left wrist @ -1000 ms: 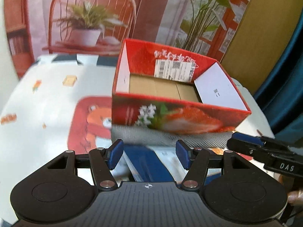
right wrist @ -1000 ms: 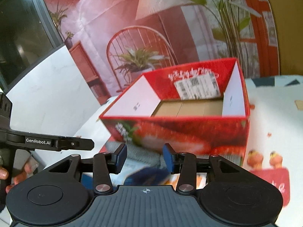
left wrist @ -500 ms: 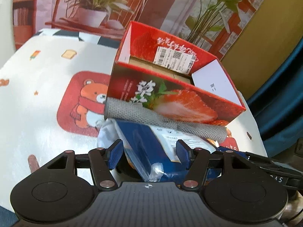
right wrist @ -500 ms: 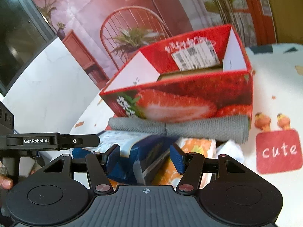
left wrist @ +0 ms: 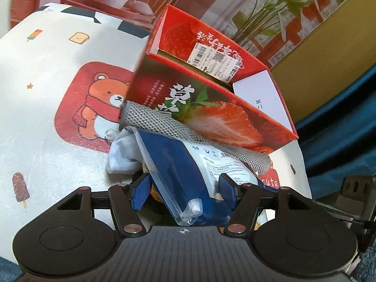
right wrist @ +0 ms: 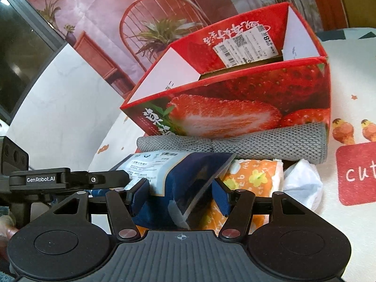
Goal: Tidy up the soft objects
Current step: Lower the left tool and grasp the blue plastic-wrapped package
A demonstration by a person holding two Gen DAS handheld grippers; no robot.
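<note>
blue-padded fingers of the left gripper [left wrist: 184,193] and the right gripper [right wrist: 180,196] are spread apart around a navy plastic pouch [left wrist: 188,181], unclamped. the pouch is piled on an orange packet [right wrist: 252,176] and white cloth [right wrist: 303,185], beside a grey rolled towel [right wrist: 258,145] lying against the strawberry box [right wrist: 235,108] on the printed tablecloth [left wrist: 47,75].
</note>
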